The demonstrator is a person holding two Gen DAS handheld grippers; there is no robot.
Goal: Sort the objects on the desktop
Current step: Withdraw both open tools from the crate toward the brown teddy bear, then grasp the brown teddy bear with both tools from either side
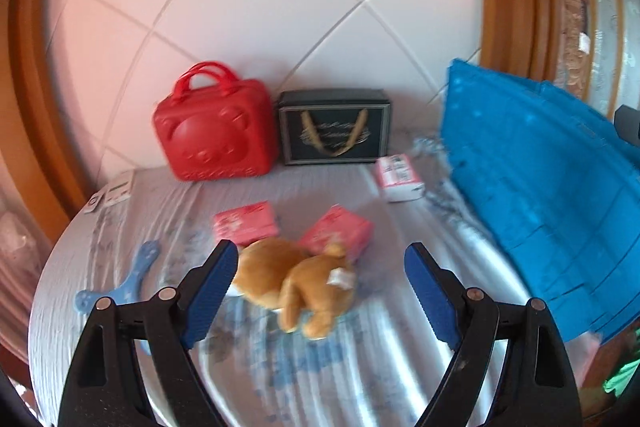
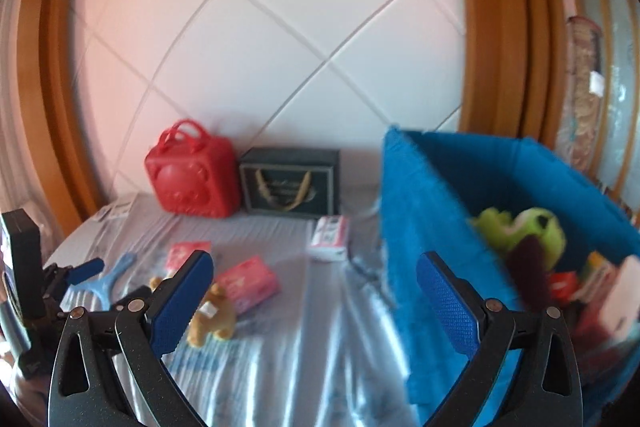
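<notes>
A blue fabric bin (image 2: 424,227) is seen around and beyond the right finger of the right gripper (image 2: 316,301), whose jaws are spread wide with nothing held; a green plush (image 2: 532,227), a dark plush and blurred packets are contained in it. A red case (image 1: 214,131) and a black gift bag (image 1: 334,127) are set far ahead. Just ahead of the empty, spread jaws of the left gripper (image 1: 320,291), nearer its left finger, a tan plush toy (image 1: 296,283) is lain, furry and white-tagged. Two pink packets (image 1: 244,223) are placed just behind it.
</notes>
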